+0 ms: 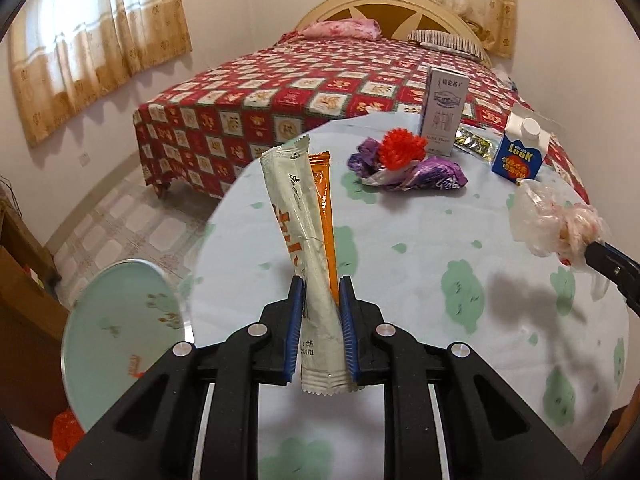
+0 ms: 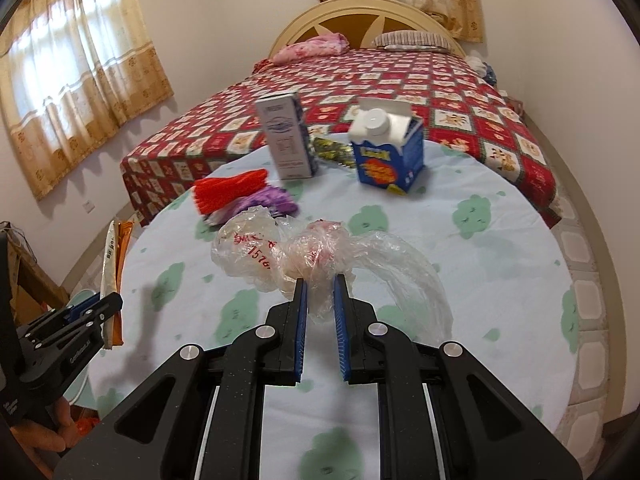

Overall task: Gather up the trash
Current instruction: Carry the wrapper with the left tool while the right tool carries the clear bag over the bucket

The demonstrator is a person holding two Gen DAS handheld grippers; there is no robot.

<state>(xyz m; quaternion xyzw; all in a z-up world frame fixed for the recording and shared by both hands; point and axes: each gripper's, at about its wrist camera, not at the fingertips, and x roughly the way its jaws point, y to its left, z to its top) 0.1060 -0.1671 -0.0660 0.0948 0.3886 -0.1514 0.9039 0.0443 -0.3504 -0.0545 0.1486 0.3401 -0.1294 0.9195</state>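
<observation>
Our left gripper (image 1: 322,292) is clenched on two stick sachets, a white sachet (image 1: 298,236) and an orange sachet (image 1: 325,208) behind it, both standing up between the blue pads over the near edge of the round table (image 1: 420,264). Our right gripper (image 2: 320,290) grasps a crumpled clear plastic bag (image 2: 280,252) that bulges out ahead of its jaws. Beyond both sets of jaws, resting on the cloth, lie a red knitted ball (image 1: 400,148) on a purple wrapper (image 1: 436,174), a tall white carton (image 1: 442,110), a blue carton (image 1: 520,152) and a foil wrapper (image 1: 474,142) between the cartons.
</observation>
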